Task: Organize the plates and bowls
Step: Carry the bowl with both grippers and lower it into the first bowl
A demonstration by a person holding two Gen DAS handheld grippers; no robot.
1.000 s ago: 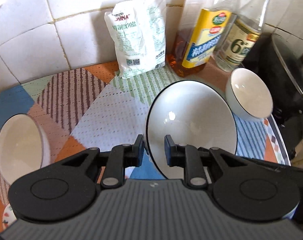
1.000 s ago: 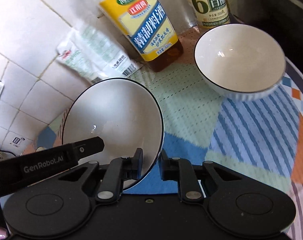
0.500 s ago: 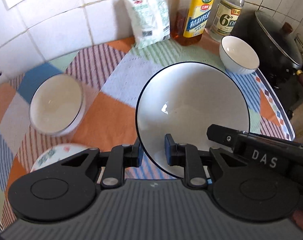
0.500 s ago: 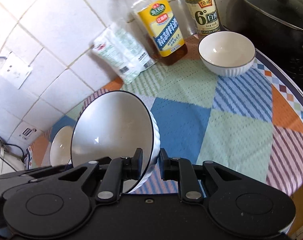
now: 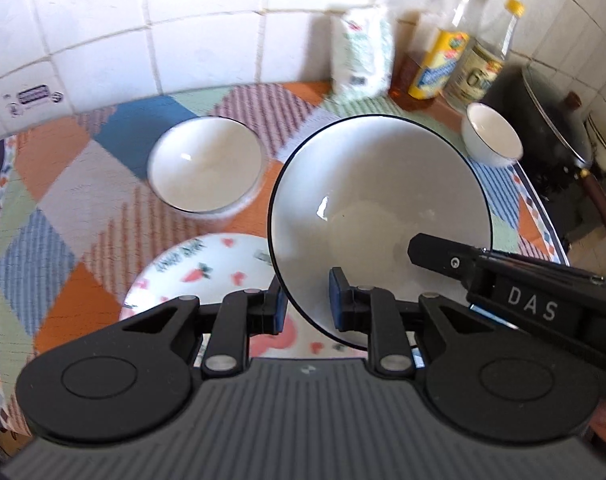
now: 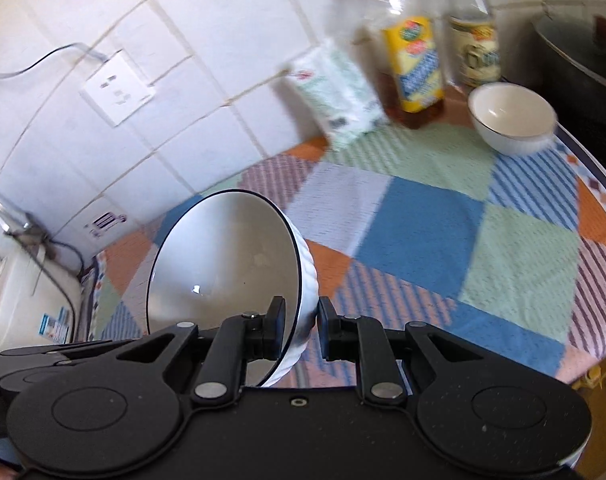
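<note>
A large white bowl with a black rim (image 5: 379,216) hangs above the patchwork cloth, tilted, held from two sides. My left gripper (image 5: 307,304) is shut on its near rim. My right gripper (image 6: 301,322) is shut on the ribbed wall of the same bowl (image 6: 223,264); its black body marked DAS (image 5: 531,308) reaches in from the right. Under and left of the held bowl lie a carrot-patterned plate (image 5: 207,276) and a white bowl (image 5: 205,164). A smaller white bowl (image 6: 511,116) stands far right by the bottles.
A salt bag (image 5: 361,56), an oil bottle (image 5: 439,60) and a vinegar bottle (image 5: 483,68) line the tiled wall. A black lidded pan (image 5: 551,120) sits right of the cloth's edge. A wall socket (image 6: 117,90) and a white appliance (image 6: 19,300) are at the left.
Both grippers carried the large bowl up and away from the bottles toward the left part of the cloth. The patterned plate and the second white bowl came into view beneath it.
</note>
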